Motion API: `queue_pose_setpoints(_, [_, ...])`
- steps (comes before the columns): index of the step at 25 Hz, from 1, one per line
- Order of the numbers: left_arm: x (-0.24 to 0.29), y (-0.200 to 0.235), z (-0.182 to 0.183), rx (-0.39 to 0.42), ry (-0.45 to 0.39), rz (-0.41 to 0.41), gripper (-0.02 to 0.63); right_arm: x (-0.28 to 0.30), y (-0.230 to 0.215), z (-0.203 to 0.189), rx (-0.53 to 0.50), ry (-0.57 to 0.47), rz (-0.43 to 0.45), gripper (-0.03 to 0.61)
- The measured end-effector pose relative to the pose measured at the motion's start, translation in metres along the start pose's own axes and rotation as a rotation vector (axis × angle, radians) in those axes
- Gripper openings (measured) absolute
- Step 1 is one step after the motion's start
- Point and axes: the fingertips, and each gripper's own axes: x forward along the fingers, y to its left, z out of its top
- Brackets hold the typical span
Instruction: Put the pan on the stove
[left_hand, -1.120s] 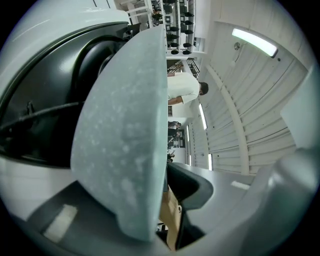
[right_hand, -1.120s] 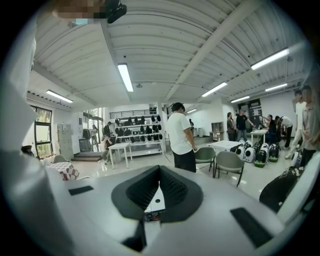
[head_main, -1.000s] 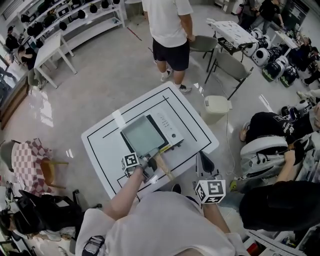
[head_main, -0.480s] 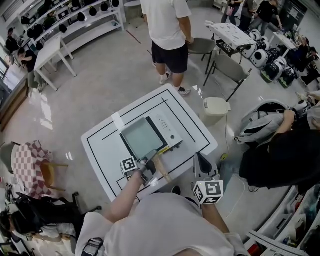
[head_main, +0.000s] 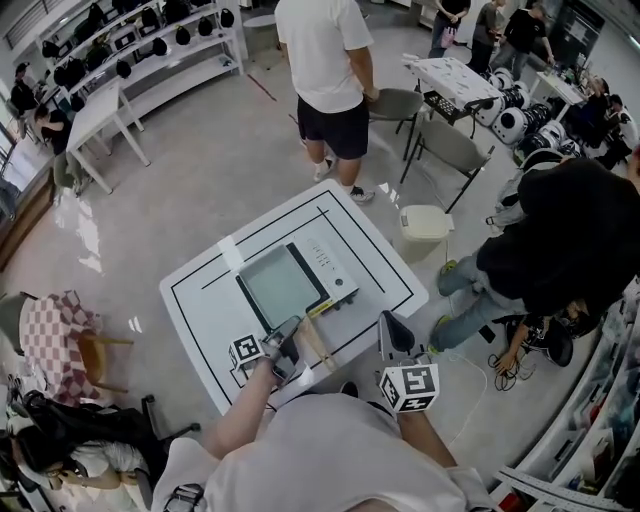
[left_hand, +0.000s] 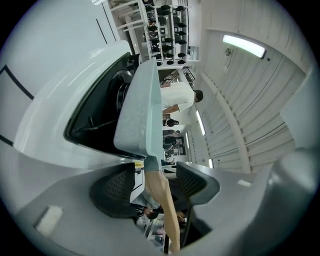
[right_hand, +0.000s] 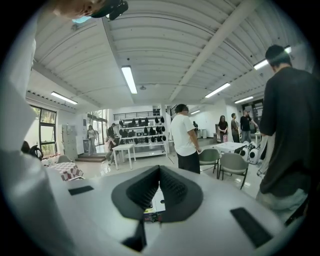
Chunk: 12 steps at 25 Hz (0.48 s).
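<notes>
Left claw (head_main: 288, 342) has just sprung apart, handle (head_main: 313, 343) loose between its pads! Pan (head_main: 279, 285) sits on stove (head_main: 335, 268), handle toward 5 o'clock: task looks done. Right claw (head_main: 392, 332) together, idle.

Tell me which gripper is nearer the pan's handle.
Left gripper: its jaws have just been opening, the handle between them. The right gripper, shut, hangs apart to its right.

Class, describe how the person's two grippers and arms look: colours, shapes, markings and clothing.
The left gripper and the right gripper both have smooth pale grey bodies and two black jaws faced with ribbed pads. Each carries a white cube printed with black square markers. The person wears a light-coloured top, and the forearms are bare.
</notes>
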Motion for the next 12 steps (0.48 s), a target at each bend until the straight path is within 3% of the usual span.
queue_pose_setpoints(7, [-0.045,-0.012,-0.001,0.088,-0.052,0.037,0.235,0.0,0.008,0.003,-0.002,-0.009,0.019,0.009])
queue_pose_setpoints(12, [-0.069,-0.047,0.013,0.342,-0.137,0.083,0.067,0.003,0.014,0.005,-0.008,-0.019,0.041,0.009])
